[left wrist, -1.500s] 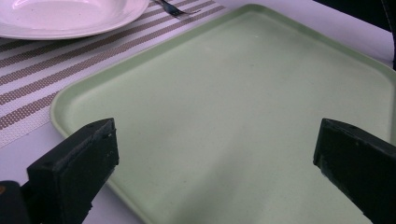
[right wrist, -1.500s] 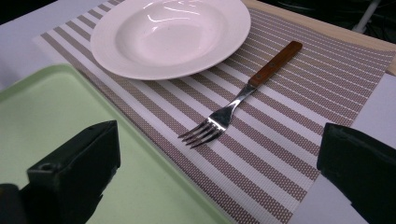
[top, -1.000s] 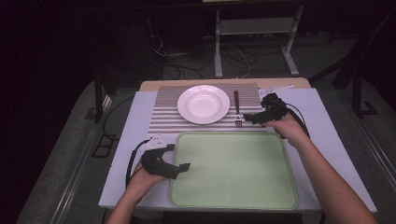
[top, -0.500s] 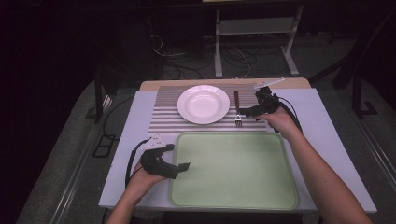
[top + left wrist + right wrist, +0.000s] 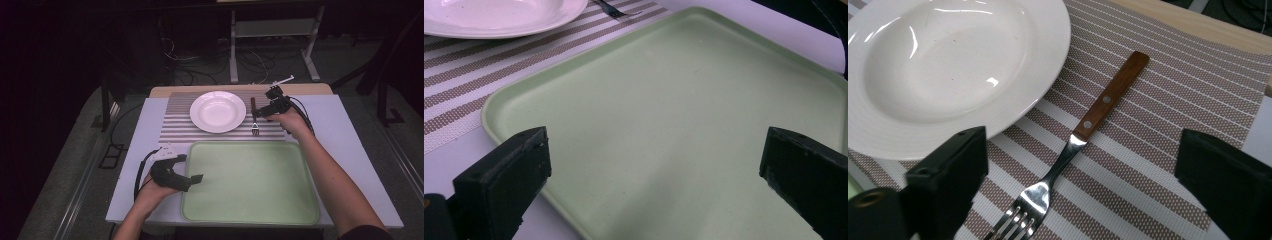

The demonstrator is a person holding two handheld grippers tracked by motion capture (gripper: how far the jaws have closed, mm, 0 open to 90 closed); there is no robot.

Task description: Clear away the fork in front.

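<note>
Nearest the person, the left gripper (image 5: 196, 178) rests at the tray's (image 5: 300, 217) near left corner, its jaws spread wide and empty over the green surface; it is well apart from the fork and has no part in the coming move.

Farther off, past the tray's far edge, the striped mat (image 5: 172, 131) carries the plate (image 5: 218, 111) and, just to its right, the fork (image 5: 254, 117). The fork lies flat with its long axis running near to far: tines toward the tray, wooden handle toward the table's far edge.

The right gripper (image 5: 263, 111) hovers at the fork's right side, close to the handle, clearly the nearer hand. Its jaws have just been closing a little, yet they stand wide, nothing pinched. In the right gripper view the fork (image 5: 1083, 132) lies between and beyond the two jaws, running nearly along the gripper's own line of sight, so I judge the pinch would fall across the neck or handle once the gripper comes lower.
</note>
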